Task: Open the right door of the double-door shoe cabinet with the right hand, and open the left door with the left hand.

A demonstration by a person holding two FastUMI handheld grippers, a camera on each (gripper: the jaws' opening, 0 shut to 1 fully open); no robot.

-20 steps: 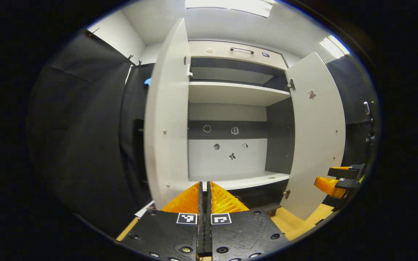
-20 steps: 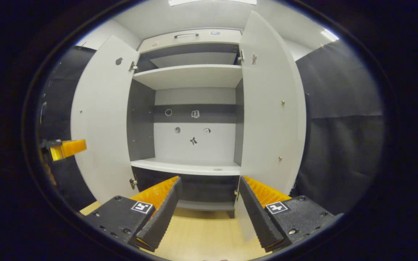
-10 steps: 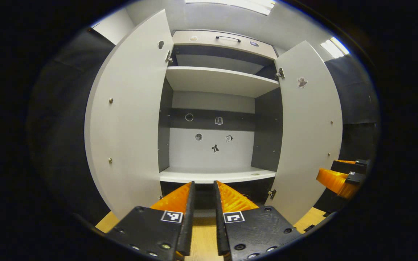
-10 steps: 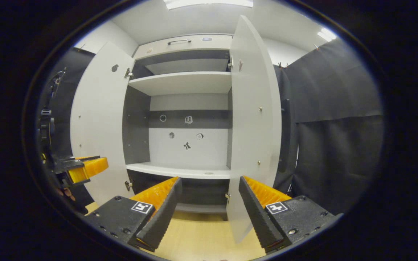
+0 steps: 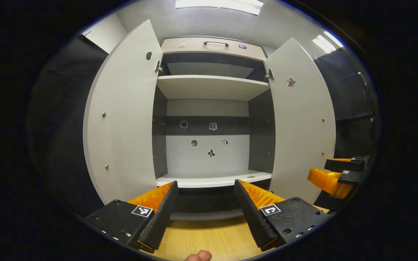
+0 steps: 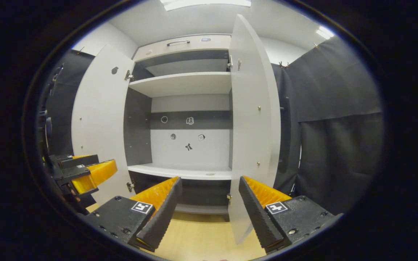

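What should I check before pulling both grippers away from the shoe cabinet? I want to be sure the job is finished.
1. Left door swung open: ok.
2. Right door swung open: ok.
3. Left gripper open, nothing between its fingers: ok.
4. Right gripper open, holding nothing: ok.
5. Right gripper clear of the right door's lower edge: cannot tell, the edge sits close beside one finger.
6. Shelves inside show nothing that could fall out: ok.

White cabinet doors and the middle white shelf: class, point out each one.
Left white cabinet door (image 5: 122, 119): left gripper view, inner face.
Right white cabinet door (image 5: 301, 123): left gripper view, inner face.
Middle white shelf (image 6: 183, 82): right gripper view, underside.
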